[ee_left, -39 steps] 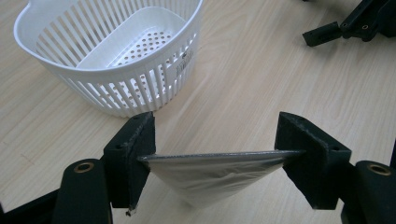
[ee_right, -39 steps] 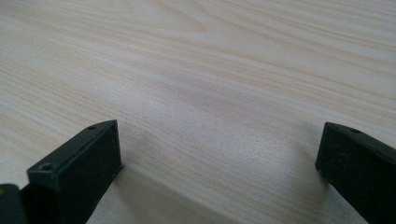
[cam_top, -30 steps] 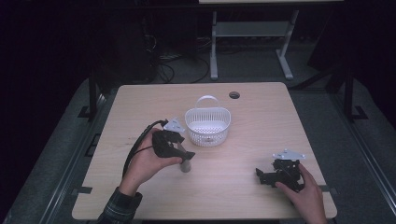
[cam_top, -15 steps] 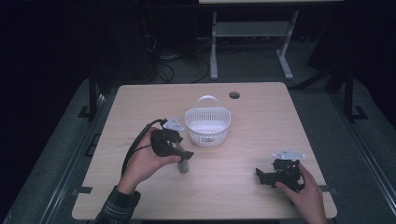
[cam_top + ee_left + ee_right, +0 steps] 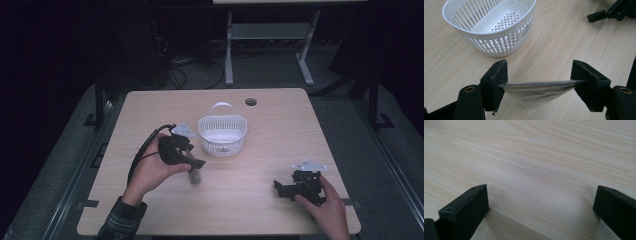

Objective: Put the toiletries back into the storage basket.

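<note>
Where the left gripper view looks along its own jaws, a thin silvery foil pouch (image 5: 536, 91) spans the gap between them, its flat sealed top edge pinched at each end by a jaw pad and its crinkled body hanging below toward the wooden table (image 5: 574, 37). Seen from the high view, the same pouch (image 5: 194, 174) shows as a small grey upright shape just under the tip of the left gripper (image 5: 192, 164), near the table's middle and a little toward the person's side. The left hand (image 5: 152, 167) wraps the gripper's body, with a plaid sleeve (image 5: 120, 222) behind it and a black cable (image 5: 142, 150) looping off to the side. Just beyond the pouch sits a white slotted plastic basket (image 5: 222, 135) with a perforated floor and a raised handle, close to the gripper but apart from it. Well apart, near the table's right front edge, the right gripper (image 5: 282, 187) lies low in the right hand (image 5: 327, 207); its jaws stand wide with bare wood between them (image 5: 539, 195).
</note>
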`<state>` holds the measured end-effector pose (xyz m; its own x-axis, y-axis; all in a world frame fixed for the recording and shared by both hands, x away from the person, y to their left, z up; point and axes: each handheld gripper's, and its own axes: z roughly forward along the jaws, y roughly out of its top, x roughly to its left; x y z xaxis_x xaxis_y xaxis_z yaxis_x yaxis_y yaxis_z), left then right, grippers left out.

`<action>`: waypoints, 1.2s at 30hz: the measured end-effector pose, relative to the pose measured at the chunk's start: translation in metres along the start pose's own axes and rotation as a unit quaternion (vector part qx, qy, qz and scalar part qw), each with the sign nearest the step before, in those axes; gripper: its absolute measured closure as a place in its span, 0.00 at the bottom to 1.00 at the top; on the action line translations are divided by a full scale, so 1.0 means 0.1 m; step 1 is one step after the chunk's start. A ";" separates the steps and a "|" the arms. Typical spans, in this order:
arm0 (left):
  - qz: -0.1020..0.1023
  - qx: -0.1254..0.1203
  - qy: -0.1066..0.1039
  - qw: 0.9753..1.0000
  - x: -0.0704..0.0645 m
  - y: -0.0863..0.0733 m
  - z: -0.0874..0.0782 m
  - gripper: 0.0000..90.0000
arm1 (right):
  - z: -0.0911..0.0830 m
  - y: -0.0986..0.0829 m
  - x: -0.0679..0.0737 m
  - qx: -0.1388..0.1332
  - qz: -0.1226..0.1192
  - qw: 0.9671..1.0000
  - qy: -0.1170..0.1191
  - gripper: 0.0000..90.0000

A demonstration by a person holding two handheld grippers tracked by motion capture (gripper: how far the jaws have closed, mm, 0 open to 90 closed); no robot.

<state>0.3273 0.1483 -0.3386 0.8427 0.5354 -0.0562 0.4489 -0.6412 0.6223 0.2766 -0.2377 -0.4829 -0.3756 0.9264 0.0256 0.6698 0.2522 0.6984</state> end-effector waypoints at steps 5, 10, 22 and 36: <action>0.002 -0.002 0.002 1.000 0.01 0.04 -0.05 0.33 | 0.00 0.00 0.00 0.000 0.000 1.000 0.000 0.00; -0.002 -0.003 0.004 1.000 0.03 0.08 -0.09 0.33 | 0.00 0.00 0.00 0.000 0.000 1.000 0.000 0.00; -0.005 -0.009 0.012 1.000 0.09 0.19 -0.22 0.33 | 0.00 0.00 0.00 0.000 -0.001 1.000 0.000 0.00; -0.009 -0.019 0.018 1.000 0.13 0.34 -0.35 0.33 | 0.00 0.00 0.00 0.000 0.000 1.000 0.000 0.00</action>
<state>0.3434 0.1528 -0.2911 0.8232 0.5663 -0.0402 0.4518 -0.6106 0.6504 0.2766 -0.2376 -0.4829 -0.3754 0.9265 0.0259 0.6700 0.2520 0.6983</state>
